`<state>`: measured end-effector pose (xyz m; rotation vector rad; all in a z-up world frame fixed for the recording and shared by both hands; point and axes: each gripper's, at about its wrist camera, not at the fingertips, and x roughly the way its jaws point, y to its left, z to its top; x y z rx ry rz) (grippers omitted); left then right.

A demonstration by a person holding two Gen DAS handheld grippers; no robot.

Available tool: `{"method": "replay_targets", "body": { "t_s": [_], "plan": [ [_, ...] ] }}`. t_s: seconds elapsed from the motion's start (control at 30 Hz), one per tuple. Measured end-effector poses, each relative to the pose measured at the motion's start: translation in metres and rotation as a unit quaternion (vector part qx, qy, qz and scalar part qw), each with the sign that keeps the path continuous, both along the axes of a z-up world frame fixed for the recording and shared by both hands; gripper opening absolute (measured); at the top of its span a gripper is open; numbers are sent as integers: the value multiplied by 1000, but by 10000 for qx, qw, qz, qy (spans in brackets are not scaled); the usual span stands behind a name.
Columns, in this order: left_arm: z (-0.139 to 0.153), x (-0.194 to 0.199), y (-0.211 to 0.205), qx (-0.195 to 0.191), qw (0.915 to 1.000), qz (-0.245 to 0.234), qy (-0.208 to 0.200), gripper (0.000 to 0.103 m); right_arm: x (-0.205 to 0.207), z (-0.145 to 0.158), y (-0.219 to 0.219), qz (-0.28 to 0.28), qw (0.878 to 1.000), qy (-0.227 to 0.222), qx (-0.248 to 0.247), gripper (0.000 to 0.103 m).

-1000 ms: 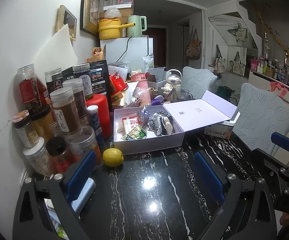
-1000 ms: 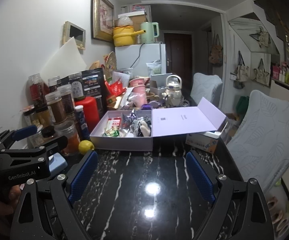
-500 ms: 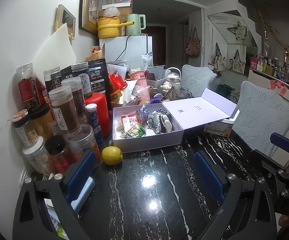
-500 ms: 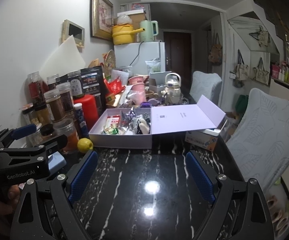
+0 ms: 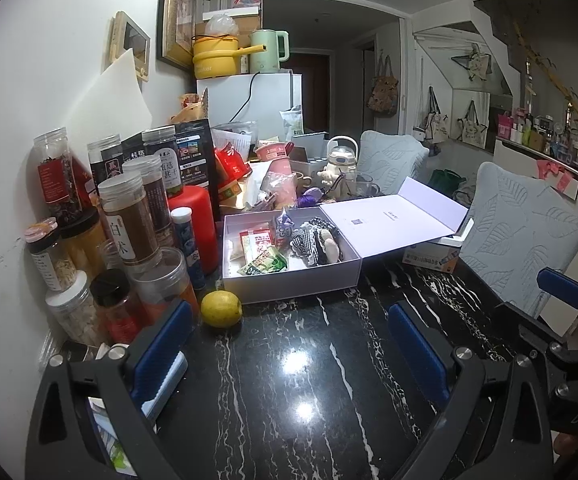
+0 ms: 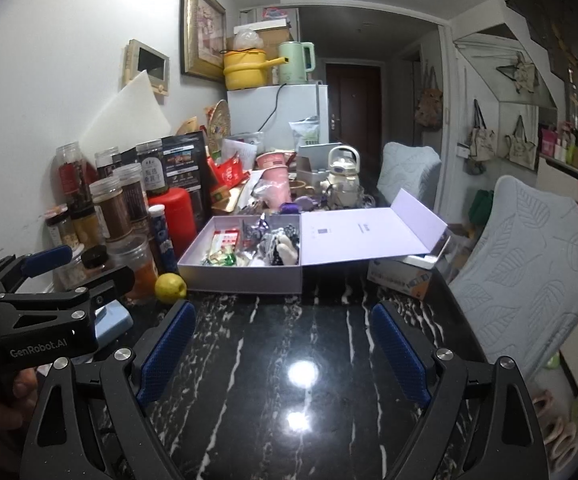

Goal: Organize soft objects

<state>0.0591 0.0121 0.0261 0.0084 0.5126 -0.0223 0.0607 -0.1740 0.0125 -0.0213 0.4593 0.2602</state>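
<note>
An open lilac box (image 5: 289, 280) stands on the black marble table, its lid (image 5: 393, 220) folded out to the right. Inside lie a black-and-white soft doll (image 5: 315, 242) and several snack packets (image 5: 263, 262). The box (image 6: 241, 278) and doll (image 6: 279, 246) also show in the right wrist view. My left gripper (image 5: 289, 346) is open and empty, a short way before the box. My right gripper (image 6: 283, 346) is open and empty, to the right of the left one.
Several jars and bottles (image 5: 129, 232) crowd the wall on the left. A lemon (image 5: 221, 308) lies in front of the box. A red canister (image 5: 193, 220) stands behind it. A small carton (image 6: 401, 276) sits under the lid. Padded chairs (image 5: 521, 240) stand at the right.
Both grippers have drawn back slightly from the box and risen a little; the jaws stay open. Nothing on the table has moved.
</note>
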Motion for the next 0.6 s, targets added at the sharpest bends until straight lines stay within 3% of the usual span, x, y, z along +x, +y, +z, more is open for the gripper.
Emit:
{"method": "replay_targets", "body": {
  "t_s": [0.6],
  "plan": [
    [1,-5,2,41,9999,46,145,100,-15,4,-3,2,10000,-72,-55,91]
  ]
}}
